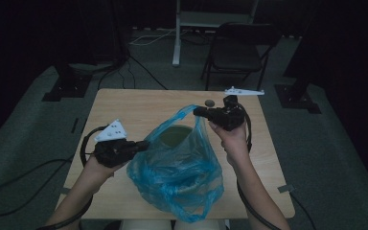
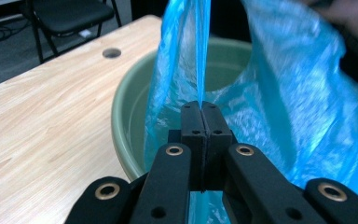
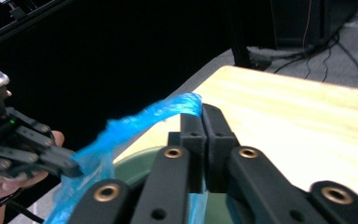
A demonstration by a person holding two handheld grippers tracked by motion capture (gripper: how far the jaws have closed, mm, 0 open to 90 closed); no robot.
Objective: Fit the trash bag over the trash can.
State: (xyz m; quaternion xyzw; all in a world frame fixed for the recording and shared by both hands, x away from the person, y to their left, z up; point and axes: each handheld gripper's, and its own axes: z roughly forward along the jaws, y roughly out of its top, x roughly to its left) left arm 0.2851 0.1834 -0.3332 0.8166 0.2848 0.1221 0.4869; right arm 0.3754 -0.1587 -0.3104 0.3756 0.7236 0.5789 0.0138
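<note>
We note both claws clamped on the blue plastic bag [image 1: 179, 167], which sits at centre frame in the high view, draped over a green basin [image 1: 174, 135] on the wooden table [image 1: 124, 103].

Left gripper [image 1: 143, 143]: jaws together on a thin fold of the bag's rim at left of centre; in the left gripper view the film rises taut from between the closed jaws, with the basin wall just behind.

Right gripper [image 1: 197, 111]: jaws together on a twisted handle strip at upper centre, held higher than the left (the strip runs across toward the other hand in the right gripper view).

Risks, as we judge them:
- The film is thin and stretched between two pinch points; pulling the grippers further apart could tear it at either jaw.
- The right grip holds only a narrow rolled strip, which may slip out if tension rises.
- Lifting the bag could drag or tip the basin; how deep the basin sits inside the bag is unclear in this dim view.
- Slack film at lower centre overhangs the near table edge and may snag.
</note>
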